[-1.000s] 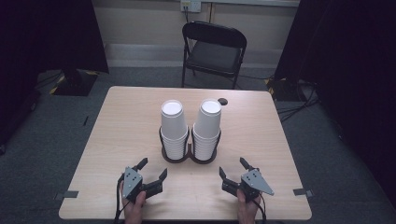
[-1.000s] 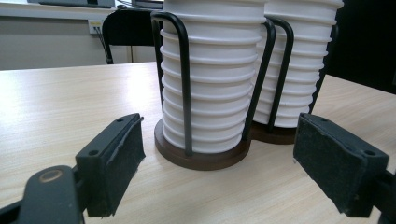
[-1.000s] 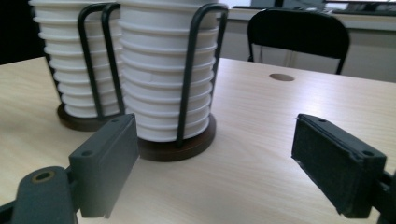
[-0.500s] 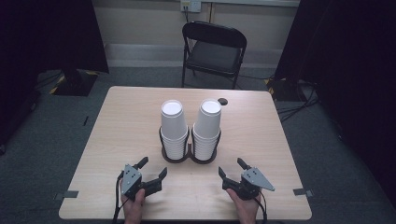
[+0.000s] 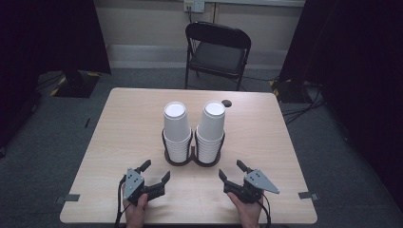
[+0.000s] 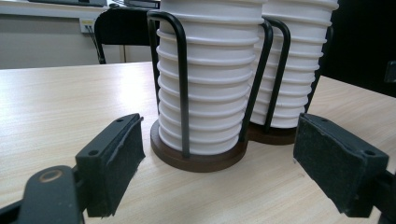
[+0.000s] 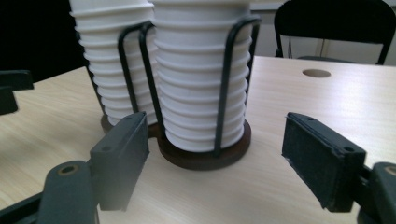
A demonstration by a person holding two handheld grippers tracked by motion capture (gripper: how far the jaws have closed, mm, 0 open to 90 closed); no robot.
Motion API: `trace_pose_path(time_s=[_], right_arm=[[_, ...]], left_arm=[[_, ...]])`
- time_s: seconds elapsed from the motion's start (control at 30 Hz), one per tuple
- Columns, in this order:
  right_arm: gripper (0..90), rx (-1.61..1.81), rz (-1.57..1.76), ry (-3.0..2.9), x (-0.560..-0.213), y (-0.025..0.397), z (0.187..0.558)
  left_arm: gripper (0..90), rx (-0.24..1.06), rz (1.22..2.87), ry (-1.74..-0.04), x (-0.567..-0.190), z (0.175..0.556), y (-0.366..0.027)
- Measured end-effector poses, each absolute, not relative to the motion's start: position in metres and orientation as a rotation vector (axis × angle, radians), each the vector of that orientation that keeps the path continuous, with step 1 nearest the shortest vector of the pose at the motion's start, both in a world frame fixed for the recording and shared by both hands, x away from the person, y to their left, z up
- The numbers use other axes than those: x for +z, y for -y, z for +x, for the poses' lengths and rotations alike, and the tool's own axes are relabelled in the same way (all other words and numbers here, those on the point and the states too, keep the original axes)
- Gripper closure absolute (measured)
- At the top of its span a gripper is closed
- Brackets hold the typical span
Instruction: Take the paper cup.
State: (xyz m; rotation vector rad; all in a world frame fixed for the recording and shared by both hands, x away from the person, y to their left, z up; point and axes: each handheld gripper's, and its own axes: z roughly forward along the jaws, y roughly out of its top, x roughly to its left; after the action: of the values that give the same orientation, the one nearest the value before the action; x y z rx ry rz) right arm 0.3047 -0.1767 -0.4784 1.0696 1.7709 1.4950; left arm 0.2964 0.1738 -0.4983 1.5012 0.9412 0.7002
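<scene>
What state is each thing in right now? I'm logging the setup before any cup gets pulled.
left gripper: open, holding nothing, short of the cups
right gripper: open, holding nothing, short of the cups
left cup stack: upright, nested, standing in the holder
right cup stack: upright, nested, standing in the holder
wire holder: upright on the table, both rings filled
folding chair: unfolded, unoccupied, beyond the table
</scene>
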Motion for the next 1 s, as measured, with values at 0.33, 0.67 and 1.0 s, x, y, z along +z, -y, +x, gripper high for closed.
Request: trace_pose_path(time_s=[0.33, 0.67, 1.0], right_arm=[[19.5, 1.521, 1.004, -1.774, -0.458, 0.173, 0.309], [18.7, 1.557, 0.963, -1.775, -0.437, 0.163, 0.318], [17.0, 1.563, 0.914, -1.801, -0.421, 0.148, 0.329]], left_arm=[[15.8, 0.717, 1.503, -0.931, -0.498, 0.295, -0.174], [15.7, 0.718, 1.508, -0.918, -0.498, 0.295, -0.173], [15.9, 0.716, 1.499, -0.923, -0.499, 0.294, -0.173]])
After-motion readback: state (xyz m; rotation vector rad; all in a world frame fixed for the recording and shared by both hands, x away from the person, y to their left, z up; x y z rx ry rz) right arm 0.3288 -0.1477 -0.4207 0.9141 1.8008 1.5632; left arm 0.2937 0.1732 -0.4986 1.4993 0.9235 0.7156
